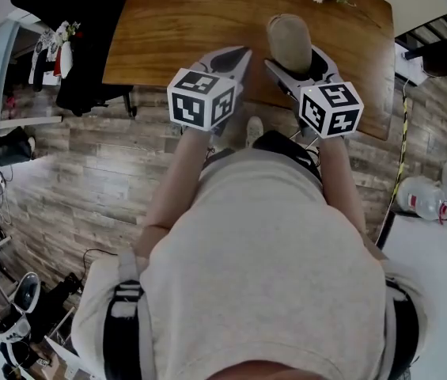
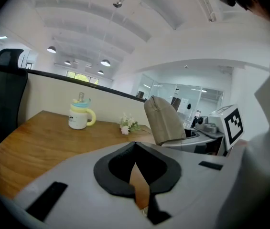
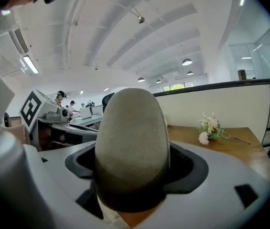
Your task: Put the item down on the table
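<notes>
The item is a tall, rounded khaki pouch (image 1: 289, 42). My right gripper (image 1: 298, 68) is shut on it and holds it upright over the near edge of the wooden table (image 1: 168, 30). In the right gripper view the pouch (image 3: 132, 137) fills the space between the jaws of the right gripper (image 3: 133, 175) and hides what lies straight ahead. My left gripper (image 1: 235, 58) hovers beside it on the left, shut with nothing in it. From the left gripper view the pouch (image 2: 163, 120) stands to the right of the left gripper (image 2: 135, 146), whose jaws meet at their tips.
A white mug with a yellow handle (image 2: 80, 117) and a small bunch of flowers (image 2: 129, 125) stand at the table's far side. A black chair (image 1: 89, 46) is at the table's left end. Water bottles (image 1: 437, 196) lie on the floor at the right.
</notes>
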`<act>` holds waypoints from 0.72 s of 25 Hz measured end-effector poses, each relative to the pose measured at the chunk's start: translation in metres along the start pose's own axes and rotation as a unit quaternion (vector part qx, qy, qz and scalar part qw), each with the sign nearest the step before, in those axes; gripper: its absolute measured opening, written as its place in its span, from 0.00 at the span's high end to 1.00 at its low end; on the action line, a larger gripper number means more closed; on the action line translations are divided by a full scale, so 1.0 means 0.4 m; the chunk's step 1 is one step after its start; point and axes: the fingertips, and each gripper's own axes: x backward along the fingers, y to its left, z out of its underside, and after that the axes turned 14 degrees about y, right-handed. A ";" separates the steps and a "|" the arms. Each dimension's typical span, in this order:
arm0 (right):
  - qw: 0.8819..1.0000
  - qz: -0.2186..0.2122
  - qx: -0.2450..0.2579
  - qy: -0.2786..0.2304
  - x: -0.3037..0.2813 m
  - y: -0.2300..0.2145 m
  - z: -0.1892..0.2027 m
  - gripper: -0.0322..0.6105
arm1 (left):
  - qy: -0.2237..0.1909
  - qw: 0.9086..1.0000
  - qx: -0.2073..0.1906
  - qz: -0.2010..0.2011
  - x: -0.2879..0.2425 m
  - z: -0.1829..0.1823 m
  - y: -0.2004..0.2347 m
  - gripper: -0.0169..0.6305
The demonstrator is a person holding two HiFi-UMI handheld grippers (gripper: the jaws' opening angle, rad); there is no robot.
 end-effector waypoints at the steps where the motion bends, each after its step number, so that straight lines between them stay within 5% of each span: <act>1: 1.000 -0.004 0.002 0.001 -0.009 -0.015 -0.009 0.31 | -0.002 1.000 0.003 -0.004 -0.011 -0.014 0.009 0.96; 18: 0.999 -0.029 -0.003 0.019 -0.076 -0.185 -0.035 0.31 | 0.007 1.000 0.028 -0.011 -0.178 -0.111 0.040 0.96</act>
